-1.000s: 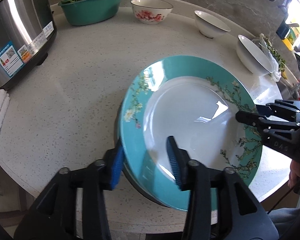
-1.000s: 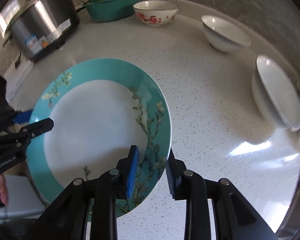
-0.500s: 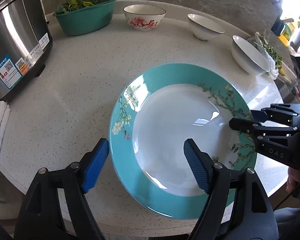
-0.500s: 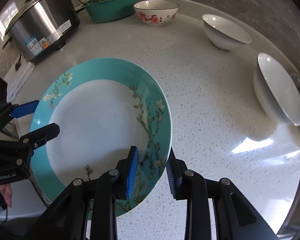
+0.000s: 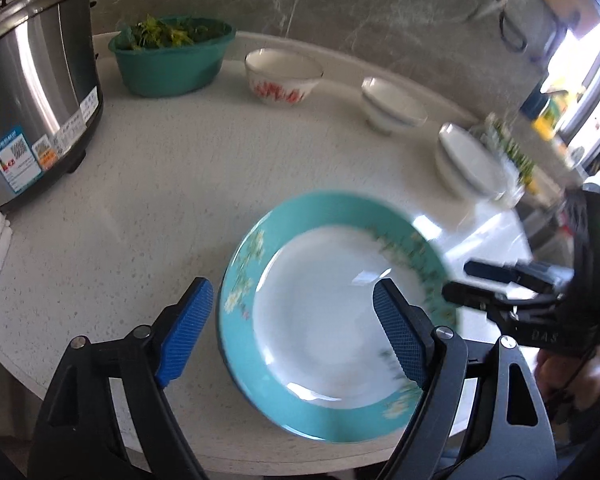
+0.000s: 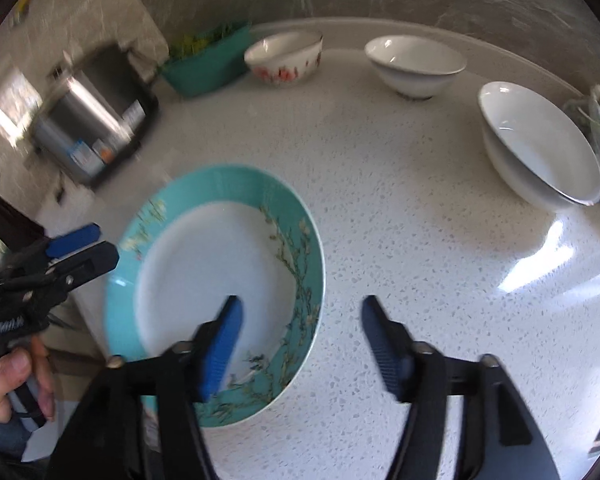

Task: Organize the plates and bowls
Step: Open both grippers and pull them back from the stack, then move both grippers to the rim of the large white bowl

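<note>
Lying flat on the counter (image 6: pixel 420 208), the teal plate (image 5: pixel 324 320) is sitting below both just-opening grippers, left gripper (image 5: pixel 292 336) and right gripper (image 6: pixel 300 344) gaping wide, gripping nothing.

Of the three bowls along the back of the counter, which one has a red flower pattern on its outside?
The floral bowl, the one right beside the teal basin of greens. The small white bowl and large white bowl are plain.
</note>
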